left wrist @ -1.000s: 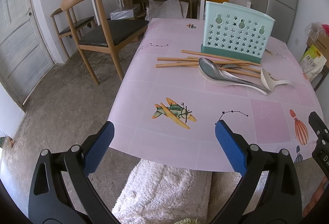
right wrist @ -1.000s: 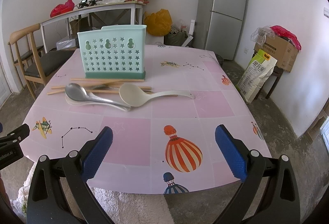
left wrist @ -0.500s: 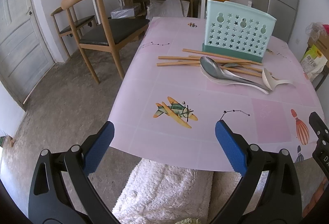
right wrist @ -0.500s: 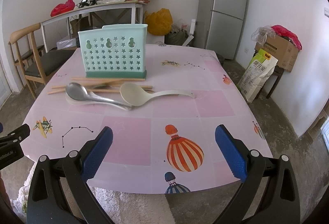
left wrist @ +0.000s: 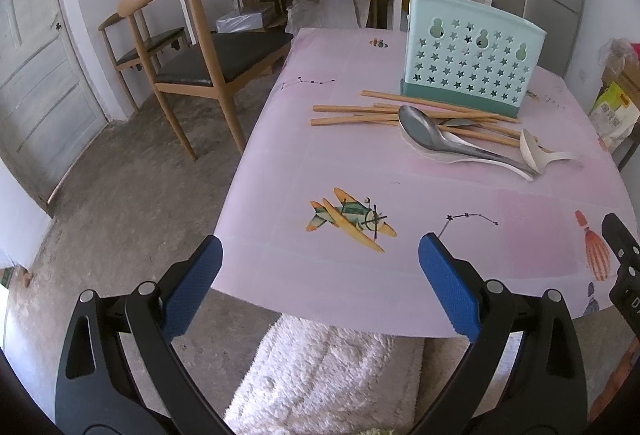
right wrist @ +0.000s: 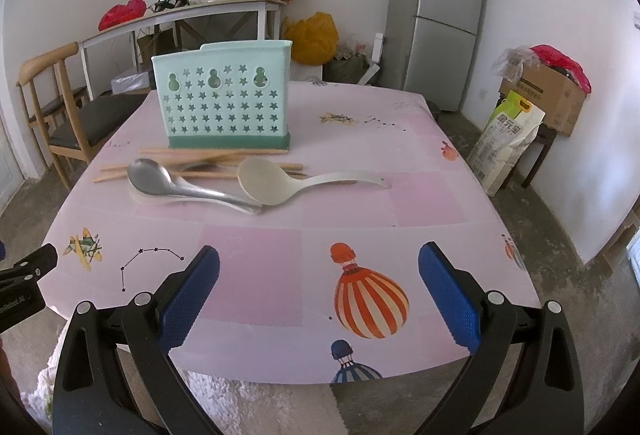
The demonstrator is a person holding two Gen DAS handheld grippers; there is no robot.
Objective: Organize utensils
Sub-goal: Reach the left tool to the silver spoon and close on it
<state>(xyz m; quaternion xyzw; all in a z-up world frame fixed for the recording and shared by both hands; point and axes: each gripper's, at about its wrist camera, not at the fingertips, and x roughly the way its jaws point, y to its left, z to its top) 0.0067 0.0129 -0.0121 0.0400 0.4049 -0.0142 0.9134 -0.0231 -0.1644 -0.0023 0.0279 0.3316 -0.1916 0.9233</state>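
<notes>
A mint-green utensil holder (right wrist: 224, 95) with star holes stands at the back of the pink table (right wrist: 248, 271); it also shows in the left wrist view (left wrist: 472, 55). Several wooden chopsticks (right wrist: 200, 165) lie in front of it. A metal spoon (right wrist: 168, 181) lies on a white spoon, and a cream ladle (right wrist: 276, 185) lies to its right. The metal spoon (left wrist: 436, 137) and chopsticks (left wrist: 360, 115) show in the left wrist view. My left gripper (left wrist: 320, 279) is open and empty at the table's near left edge. My right gripper (right wrist: 320, 279) is open and empty above the near edge.
A wooden chair (left wrist: 192, 67) stands left of the table. A white fluffy rug (left wrist: 328, 375) lies under the near edge. A fridge (right wrist: 436, 11), a cluttered side table (right wrist: 192, 15), a sack (right wrist: 508, 139) and a cardboard box (right wrist: 552, 95) stand around.
Both grippers have moved slightly forward toward the table; the holder and utensils sit a little nearer in both views. Both jaws stay open.
</notes>
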